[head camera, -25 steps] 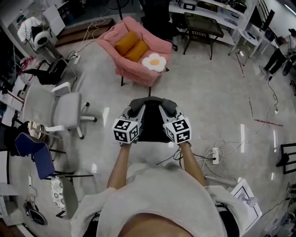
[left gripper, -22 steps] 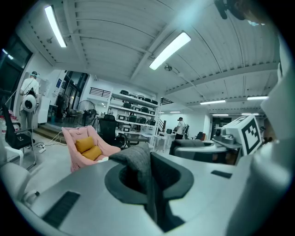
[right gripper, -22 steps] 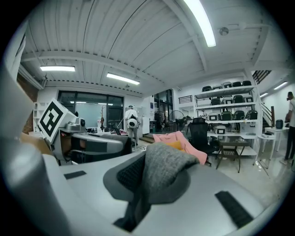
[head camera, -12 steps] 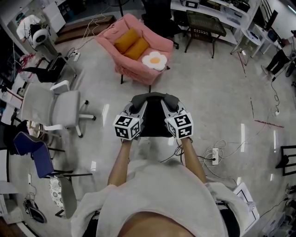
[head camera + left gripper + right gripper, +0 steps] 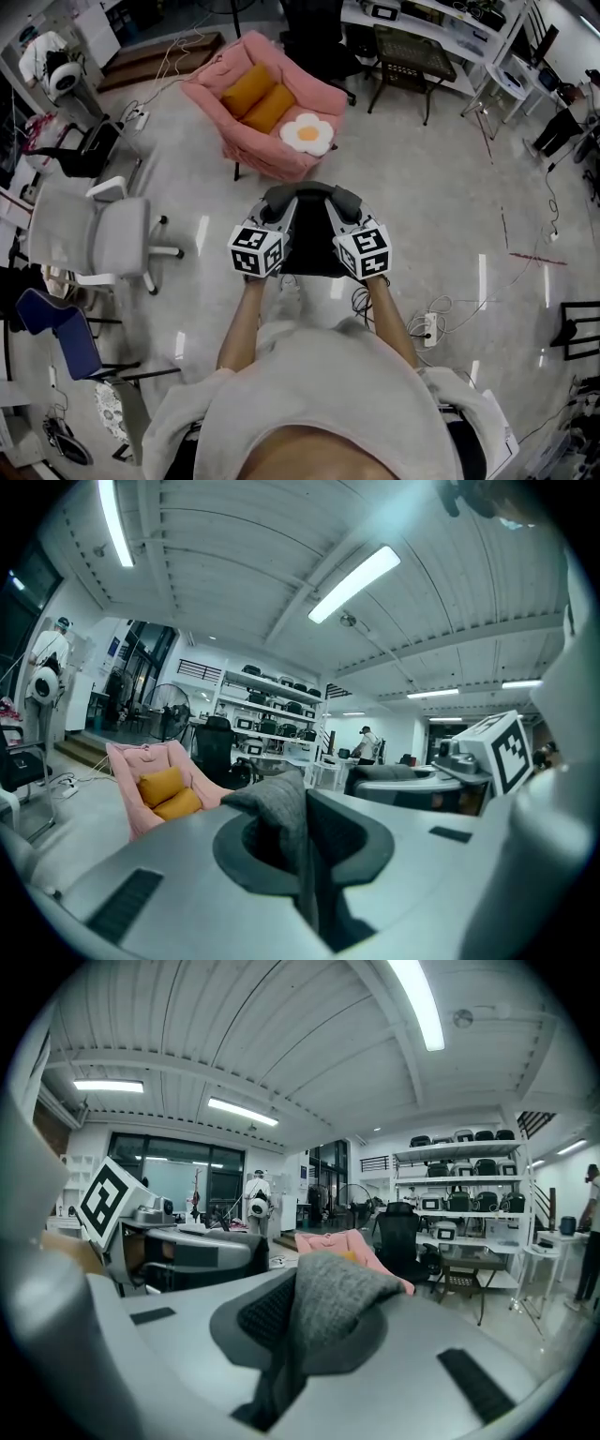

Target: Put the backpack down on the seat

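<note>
Left tool [image 5: 273, 219] and right tool [image 5: 346, 217] were each clenched on a grey woven strap [image 5: 281, 808] of the black fabric backpack [image 5: 309, 251], which hung between them above the floor [image 5: 422, 187], well short of the pink upholstered armchair [image 5: 246, 141]. The paired hold apparently kept the load level for carrying.

Pink armchair [image 5: 255, 155], orange cushions [image 5: 258, 97], dark grey backpack [image 5: 309, 242]

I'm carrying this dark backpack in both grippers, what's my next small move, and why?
Probably step forward toward the pink fabric armchair, both grippers shut as they are. The left gripper and right gripper each clamp the dark backpack by its grey fabric, and the seat lies ahead across the floor, not yet under the bag.
</note>
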Demonstrator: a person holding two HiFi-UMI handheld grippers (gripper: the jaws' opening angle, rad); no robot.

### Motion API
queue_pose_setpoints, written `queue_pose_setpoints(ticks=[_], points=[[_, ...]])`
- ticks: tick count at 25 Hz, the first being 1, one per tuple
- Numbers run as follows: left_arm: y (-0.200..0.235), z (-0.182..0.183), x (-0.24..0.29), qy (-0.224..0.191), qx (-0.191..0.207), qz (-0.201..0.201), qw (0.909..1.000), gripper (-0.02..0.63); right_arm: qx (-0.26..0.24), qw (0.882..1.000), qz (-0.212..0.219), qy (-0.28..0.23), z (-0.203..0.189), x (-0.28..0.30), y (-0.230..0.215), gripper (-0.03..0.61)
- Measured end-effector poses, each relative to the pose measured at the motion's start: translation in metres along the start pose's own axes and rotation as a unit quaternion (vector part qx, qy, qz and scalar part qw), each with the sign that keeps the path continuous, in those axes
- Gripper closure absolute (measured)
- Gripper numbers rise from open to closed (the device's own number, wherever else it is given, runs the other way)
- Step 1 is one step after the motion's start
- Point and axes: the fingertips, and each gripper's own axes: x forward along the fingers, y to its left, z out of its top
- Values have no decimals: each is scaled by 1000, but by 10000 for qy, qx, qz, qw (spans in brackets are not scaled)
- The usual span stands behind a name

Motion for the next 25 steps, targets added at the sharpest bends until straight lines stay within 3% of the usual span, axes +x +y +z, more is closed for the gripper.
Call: queue_pose_setpoints(ticks=[16, 25], points=[[125, 94, 116, -118, 223, -365, 9990, 575, -81, 9997, -219, -106, 84, 152, -87, 560], [182, 121, 169, -45, 269, -576, 9980, 574, -75, 9993, -350, -79, 107, 219, -124, 560]])
